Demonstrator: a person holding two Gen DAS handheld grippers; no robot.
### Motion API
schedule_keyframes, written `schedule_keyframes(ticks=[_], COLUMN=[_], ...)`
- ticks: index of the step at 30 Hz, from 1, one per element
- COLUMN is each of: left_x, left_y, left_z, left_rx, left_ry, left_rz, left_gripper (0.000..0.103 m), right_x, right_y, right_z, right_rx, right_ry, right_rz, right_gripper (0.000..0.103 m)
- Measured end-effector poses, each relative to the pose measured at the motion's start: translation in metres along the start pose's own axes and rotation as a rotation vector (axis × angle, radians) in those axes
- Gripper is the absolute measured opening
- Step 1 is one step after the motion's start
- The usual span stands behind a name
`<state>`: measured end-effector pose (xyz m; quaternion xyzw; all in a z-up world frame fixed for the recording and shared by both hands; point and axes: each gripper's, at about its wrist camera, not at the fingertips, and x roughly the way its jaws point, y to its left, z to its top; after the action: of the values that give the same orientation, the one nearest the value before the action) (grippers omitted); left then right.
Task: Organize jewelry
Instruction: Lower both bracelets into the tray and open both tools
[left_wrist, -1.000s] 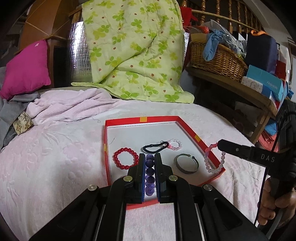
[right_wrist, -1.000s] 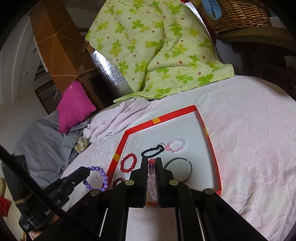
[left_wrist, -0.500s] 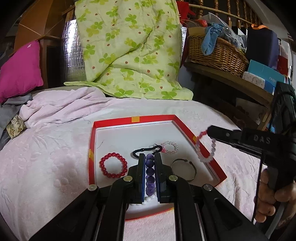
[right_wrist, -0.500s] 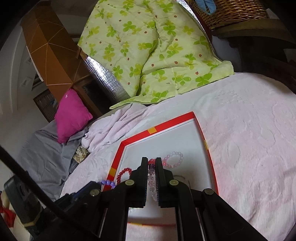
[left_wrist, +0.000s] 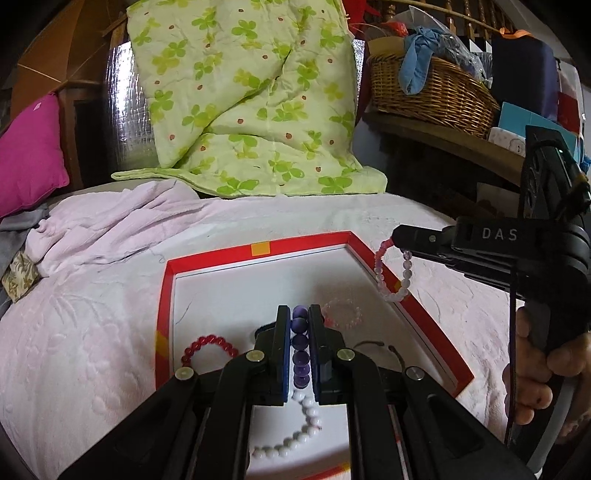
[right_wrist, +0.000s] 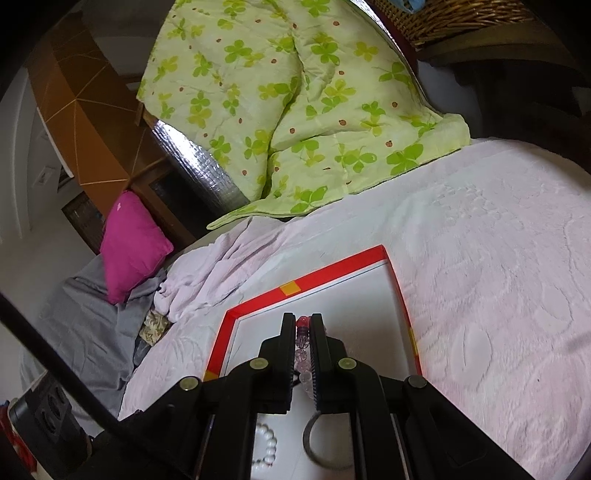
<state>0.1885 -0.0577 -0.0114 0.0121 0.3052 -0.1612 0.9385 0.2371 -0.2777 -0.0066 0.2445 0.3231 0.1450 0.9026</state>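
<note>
Left gripper (left_wrist: 299, 314): pitched downward over the red-rimmed tray (left_wrist: 164, 295), jaws clenched on a purple bead bracelet (left_wrist: 300, 349), held above the tray's white floor.

Right gripper (left_wrist: 397, 236): enters the left wrist view from 3 o'clock, angled down, held in a hand (left_wrist: 532, 373); jaws clamped on a pale pink bead bracelet (left_wrist: 391, 273) dangling over the tray's 2 o'clock rim. Body lettered "DAS".

Tray contents: red bead bracelet (left_wrist: 208, 345) at 8 o'clock; white bead bracelet (left_wrist: 295, 432) at 6 o'clock; small pink bracelet (left_wrist: 341, 314), centre; dark bangle (left_wrist: 380, 349) at 4 o'clock.
</note>
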Motion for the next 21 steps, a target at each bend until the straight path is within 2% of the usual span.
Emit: schedule_keyframes(ticks=[7, 21], left_x=[0.018, 0.043], left_y=[-0.004, -0.002], left_z=[0.004, 0.007], left_rx=[0.003, -0.043], left_ry=[0.023, 0.073], left_rz=[-0.012, -0.027], left_gripper=[0.01, 0.01], right_x=[0.023, 0.069], right_y=[-0.008, -0.011], right_z=[0.014, 0.02], right_rx=[0.037, 0.086], right_ry=[0.019, 0.101], right_rz=[0.009, 0.056], right_gripper=[0.008, 0.008])
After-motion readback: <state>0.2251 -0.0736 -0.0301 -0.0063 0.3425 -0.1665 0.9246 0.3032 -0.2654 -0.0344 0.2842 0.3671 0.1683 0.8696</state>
